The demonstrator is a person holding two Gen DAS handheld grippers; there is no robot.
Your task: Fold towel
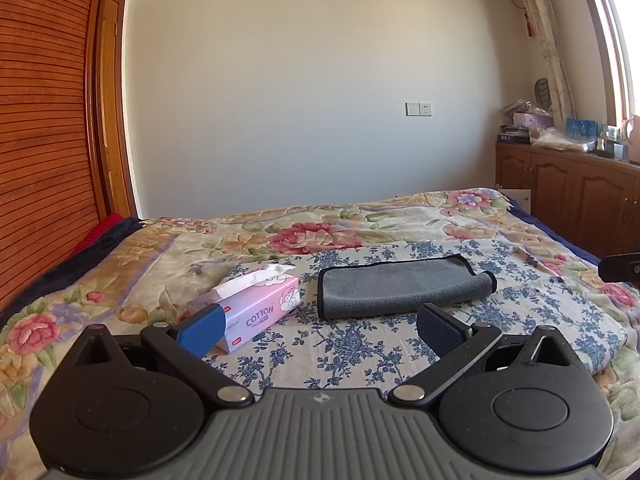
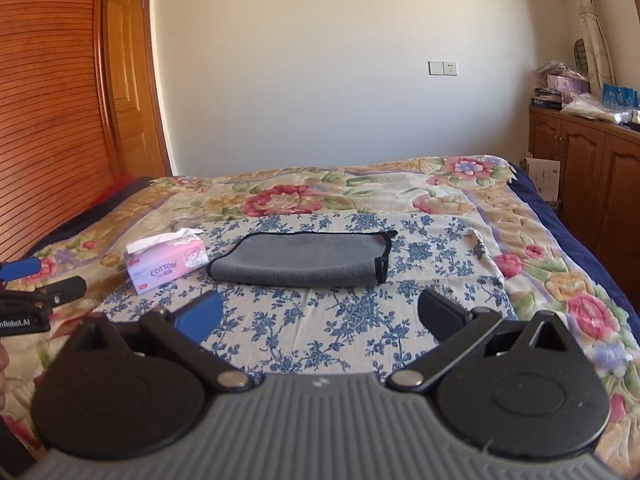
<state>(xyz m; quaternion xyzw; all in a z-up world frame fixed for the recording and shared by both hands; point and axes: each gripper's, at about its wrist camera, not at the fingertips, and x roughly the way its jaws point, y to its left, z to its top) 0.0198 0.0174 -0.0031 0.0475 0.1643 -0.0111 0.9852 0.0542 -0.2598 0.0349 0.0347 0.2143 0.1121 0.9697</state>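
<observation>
towel [image 2: 300,258] lies folded beside tissue box [image 2: 166,266]; left gripper [image 1: 320,330] and right gripper [image 2: 320,316] gape wide, empty.

Left tool [image 1: 320,330] and right tool [image 2: 320,316], both spread wide, level, empty.

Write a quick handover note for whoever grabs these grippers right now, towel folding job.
Left gripper: open, empty, held above the bed short of the towel.
Right gripper: open, empty, also short of the towel.
Towel: grey, on the blue-flowered cloth, already doubled over, with its right end curled.
Tissue box sits just left of the towel, apart from it.
Done: seemingly one fold.
Left: probably flatten the curled end, fold again if needed.
</observation>
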